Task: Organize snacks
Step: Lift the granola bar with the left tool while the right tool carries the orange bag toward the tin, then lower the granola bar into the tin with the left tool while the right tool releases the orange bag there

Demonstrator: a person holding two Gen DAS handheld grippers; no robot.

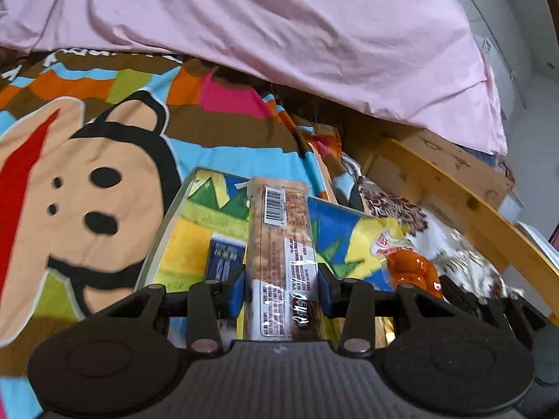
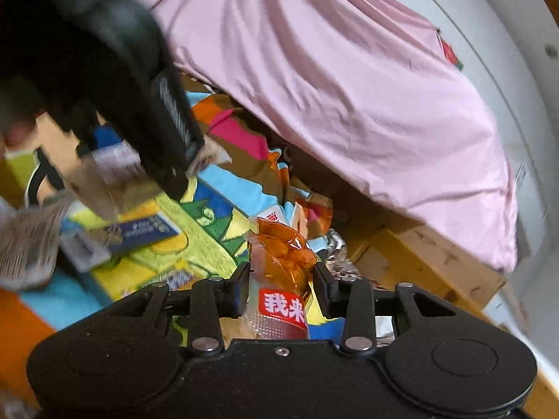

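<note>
My left gripper (image 1: 283,288) is shut on a long clear-wrapped snack bar (image 1: 279,237) with a barcode and white label, held above a large colourful snack bag (image 1: 195,241) lying on the bed. My right gripper (image 2: 281,288) is shut on an orange transparent snack packet (image 2: 283,262) with a red label. That orange packet (image 1: 412,272) also shows at the right in the left wrist view. In the right wrist view the left gripper's black body (image 2: 115,80) fills the upper left, blurred, with its bar (image 2: 115,171) below it, over the colourful bag (image 2: 195,241).
A cartoon-monkey bedsheet (image 1: 87,181) covers the bed. A pink quilt (image 1: 279,42) is heaped behind. A wooden bed rail (image 1: 464,206) runs along the right, with a patterned cloth (image 1: 436,237) beside it. A white wall (image 2: 517,35) lies beyond.
</note>
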